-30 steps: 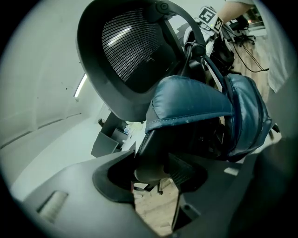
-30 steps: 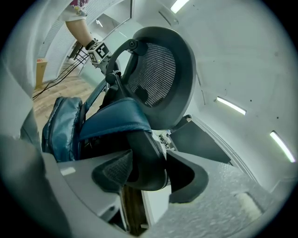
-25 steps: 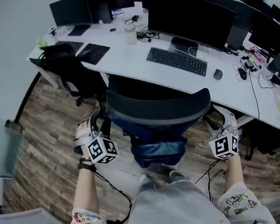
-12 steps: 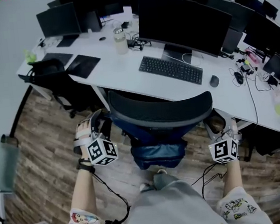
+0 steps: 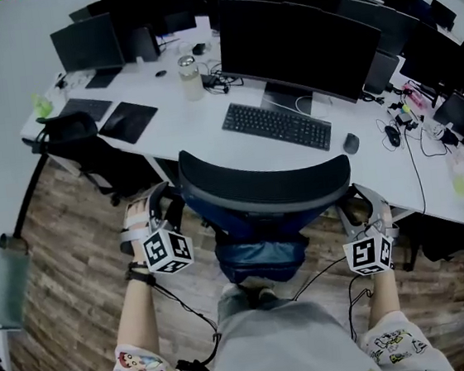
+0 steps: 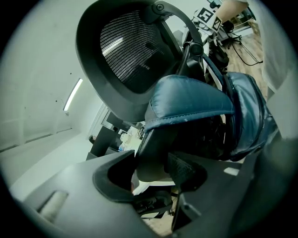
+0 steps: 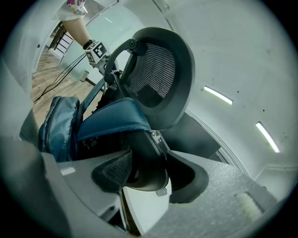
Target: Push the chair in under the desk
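The chair (image 5: 265,187) stands at 12 o'clock from the person, with its back toward them and its front toward the bench (image 5: 207,113). The backrest is outside the bench edge, so I judge that the push is not finished.

At 9 o'clock of the chair, the left tool (image 5: 162,198) is clamped on the left armrest (image 6: 152,151): the dark part under the blue pad fills the gap between its jaws. The hold is near the end of the armrest, so a hard push may make the jaws slide off. At 10 o'clock a second chair (image 5: 84,131) with black things on it stands near. If the left side runs ahead, the chair may turn toward it.

In the middle, thin cables (image 5: 186,309) hang from the tools to the floor (image 5: 64,241) by the person's feet. A step forward can catch them, and perhaps a wheel can too. If the armrests are higher than the bench top, they will hit its edge. The shock can shake the bottle (image 5: 189,65) and the monitor (image 5: 299,40) at 12 o'clock.

At 3 o'clock, the right tool (image 5: 359,206) grips the right armrest (image 7: 144,172) in the same way, with the same risk of slipping. Dark objects at 4 o'clock are near this side. I cannot tell what they are, but a skewed push could bring the chair against them.
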Action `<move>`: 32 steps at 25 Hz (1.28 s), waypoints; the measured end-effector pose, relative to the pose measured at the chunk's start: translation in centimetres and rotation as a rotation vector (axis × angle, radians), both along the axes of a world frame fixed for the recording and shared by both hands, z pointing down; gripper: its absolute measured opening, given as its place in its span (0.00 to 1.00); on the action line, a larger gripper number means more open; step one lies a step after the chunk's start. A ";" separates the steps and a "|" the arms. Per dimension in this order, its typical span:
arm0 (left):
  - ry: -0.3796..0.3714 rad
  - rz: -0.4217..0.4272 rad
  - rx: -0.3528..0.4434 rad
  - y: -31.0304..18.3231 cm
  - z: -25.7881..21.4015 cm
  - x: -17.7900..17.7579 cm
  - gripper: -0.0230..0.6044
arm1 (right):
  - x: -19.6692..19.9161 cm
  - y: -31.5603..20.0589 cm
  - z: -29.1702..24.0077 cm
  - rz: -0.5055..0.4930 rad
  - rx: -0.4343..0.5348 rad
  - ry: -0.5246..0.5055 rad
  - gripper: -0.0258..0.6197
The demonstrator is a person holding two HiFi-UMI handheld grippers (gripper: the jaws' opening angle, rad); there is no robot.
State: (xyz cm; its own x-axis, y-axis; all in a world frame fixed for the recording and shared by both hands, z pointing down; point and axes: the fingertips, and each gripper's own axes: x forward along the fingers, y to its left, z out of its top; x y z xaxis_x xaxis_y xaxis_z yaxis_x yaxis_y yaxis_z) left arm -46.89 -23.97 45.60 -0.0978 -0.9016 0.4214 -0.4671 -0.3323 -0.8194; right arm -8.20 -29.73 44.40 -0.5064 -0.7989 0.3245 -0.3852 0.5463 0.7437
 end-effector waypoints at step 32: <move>-0.026 0.167 -0.008 -10.2 -0.2 -2.6 0.40 | -2.2 -1.4 -0.2 0.210 0.009 -0.034 0.40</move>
